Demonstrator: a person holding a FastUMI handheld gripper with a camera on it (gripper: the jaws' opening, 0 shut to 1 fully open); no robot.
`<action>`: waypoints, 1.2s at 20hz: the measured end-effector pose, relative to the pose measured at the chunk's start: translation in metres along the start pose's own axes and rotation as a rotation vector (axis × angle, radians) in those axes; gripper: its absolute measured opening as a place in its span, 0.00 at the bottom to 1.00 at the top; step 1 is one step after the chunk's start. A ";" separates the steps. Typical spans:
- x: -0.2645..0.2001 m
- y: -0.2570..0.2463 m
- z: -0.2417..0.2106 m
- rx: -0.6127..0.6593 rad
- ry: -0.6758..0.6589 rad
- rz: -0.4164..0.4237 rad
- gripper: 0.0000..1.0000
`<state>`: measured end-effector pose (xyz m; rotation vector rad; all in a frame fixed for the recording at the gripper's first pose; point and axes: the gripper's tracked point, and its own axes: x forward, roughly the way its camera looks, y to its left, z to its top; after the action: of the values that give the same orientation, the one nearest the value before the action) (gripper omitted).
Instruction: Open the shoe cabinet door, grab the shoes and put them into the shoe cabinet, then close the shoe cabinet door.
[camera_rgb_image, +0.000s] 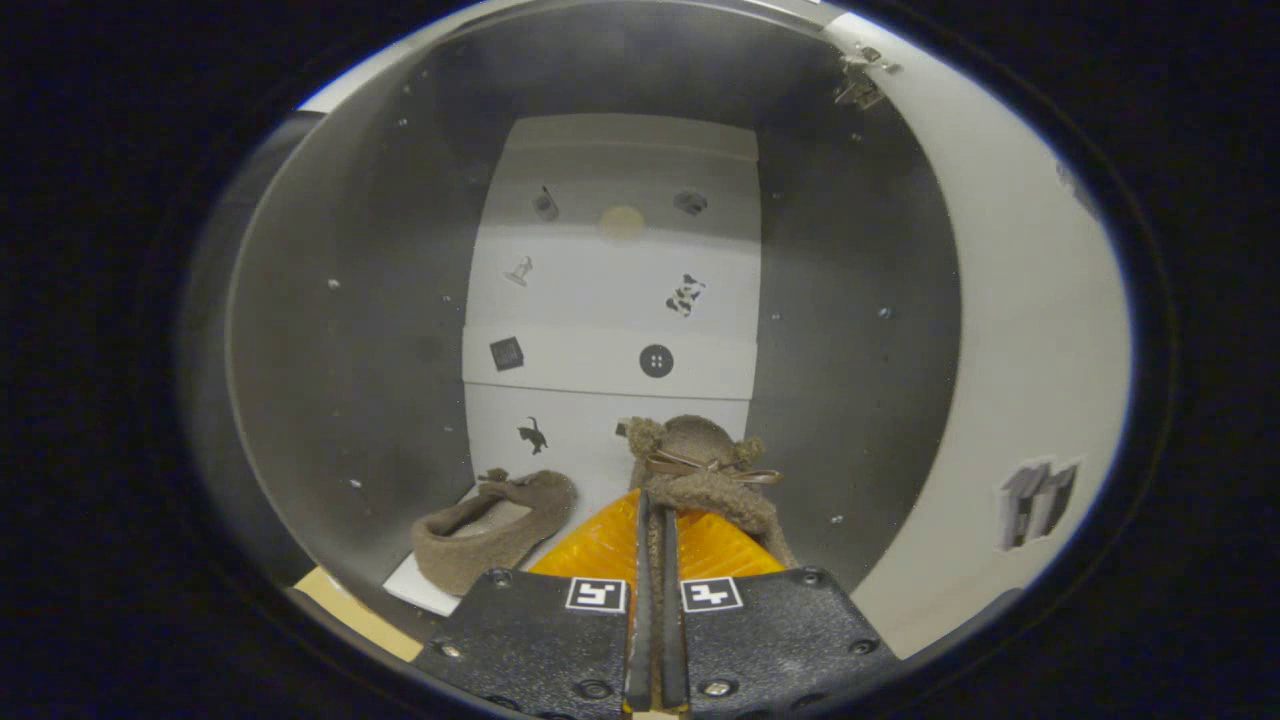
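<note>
Two shoes (495, 532) (705, 470) inside cabinet (340, 330); tongs (652, 530) clamp one.

You've got the gripper (652, 520) reaching into the shoe cabinet (340, 330), fingers pinched on the collar of the right shoe (700, 465), which sits just ahead of them. The left shoe (490, 530) lies beside it on the cabinet floor, closer to the left wall. The open door (1010, 380) stands off to the right.
</note>
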<state>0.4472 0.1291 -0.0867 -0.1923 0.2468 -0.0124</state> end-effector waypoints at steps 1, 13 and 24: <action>0.013 0.002 -0.007 -0.007 0.019 0.000 0.07; 0.086 0.039 -0.042 -0.020 0.155 0.038 0.07; 0.033 0.016 -0.032 0.027 0.133 0.001 0.89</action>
<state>0.4712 0.1378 -0.1283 -0.1651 0.3793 -0.0277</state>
